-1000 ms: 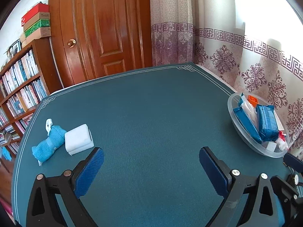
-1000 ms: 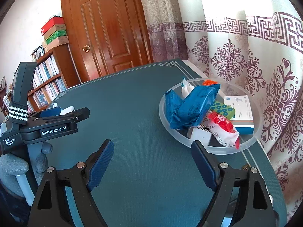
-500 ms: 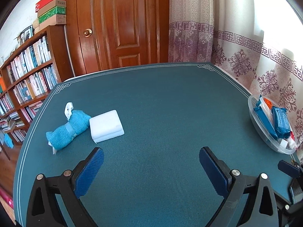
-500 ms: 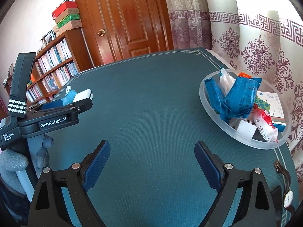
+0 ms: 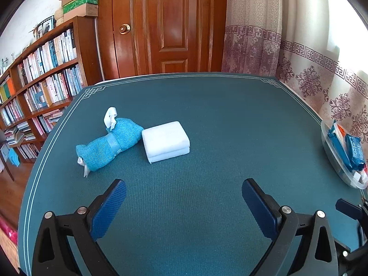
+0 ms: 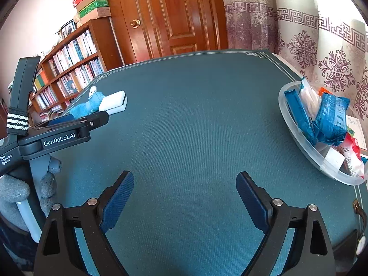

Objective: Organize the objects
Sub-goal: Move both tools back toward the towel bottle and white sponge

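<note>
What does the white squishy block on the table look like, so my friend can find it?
On the big teal table, look at the side nearest the bookshelf. Two things lie there touching: a rolled turquoise cloth and the folded white towel. The towel is the flat, plain white rectangle, folded in layers.

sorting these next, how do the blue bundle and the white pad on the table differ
The blue bundle is a rolled, rounded cloth with white ribbon at its ends; the white pad is a flat, folded rectangle. The bundle lies slanted, the pad squarer to the view. Both rest on the table, touching each other.
</note>
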Demonstrator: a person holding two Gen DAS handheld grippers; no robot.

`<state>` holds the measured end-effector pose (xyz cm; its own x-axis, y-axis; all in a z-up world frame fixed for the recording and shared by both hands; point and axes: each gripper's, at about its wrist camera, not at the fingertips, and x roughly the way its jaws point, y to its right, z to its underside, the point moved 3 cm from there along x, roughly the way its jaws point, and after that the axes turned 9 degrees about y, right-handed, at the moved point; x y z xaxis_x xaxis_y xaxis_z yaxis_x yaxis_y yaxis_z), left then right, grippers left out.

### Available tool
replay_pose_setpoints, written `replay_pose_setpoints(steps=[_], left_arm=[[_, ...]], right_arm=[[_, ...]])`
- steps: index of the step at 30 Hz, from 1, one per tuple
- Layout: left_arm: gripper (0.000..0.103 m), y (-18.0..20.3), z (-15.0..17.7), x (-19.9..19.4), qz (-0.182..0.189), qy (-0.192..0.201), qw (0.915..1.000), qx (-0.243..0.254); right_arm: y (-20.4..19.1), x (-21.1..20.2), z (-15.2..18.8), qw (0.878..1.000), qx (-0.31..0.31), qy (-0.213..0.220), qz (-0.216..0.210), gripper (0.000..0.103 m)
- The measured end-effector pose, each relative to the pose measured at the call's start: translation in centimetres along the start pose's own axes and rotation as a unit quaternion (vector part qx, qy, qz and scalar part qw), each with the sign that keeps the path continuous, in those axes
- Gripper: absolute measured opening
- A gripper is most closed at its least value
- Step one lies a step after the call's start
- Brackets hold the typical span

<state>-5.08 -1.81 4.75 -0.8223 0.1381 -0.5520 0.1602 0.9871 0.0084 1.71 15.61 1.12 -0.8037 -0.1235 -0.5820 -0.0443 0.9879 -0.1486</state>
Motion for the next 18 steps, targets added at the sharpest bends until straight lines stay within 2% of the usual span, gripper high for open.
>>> replay_pose_setpoints(steps=[12,18], left_arm=[[0.102,-7.9,-0.2,1.6,-0.076,-0.008,0.9967,-0.028],[0.102,-11.0,-0.7,3.3,-0.093,-0.019,0.9946,-0.041]], right_arm=[[-3.7,2.4,-0.2,0.999,-0.038,-0.014,-0.031,0.091],[-4.8,3.1,-0.1,0.998,-0.050,-0.020,-0.042,0.091]])
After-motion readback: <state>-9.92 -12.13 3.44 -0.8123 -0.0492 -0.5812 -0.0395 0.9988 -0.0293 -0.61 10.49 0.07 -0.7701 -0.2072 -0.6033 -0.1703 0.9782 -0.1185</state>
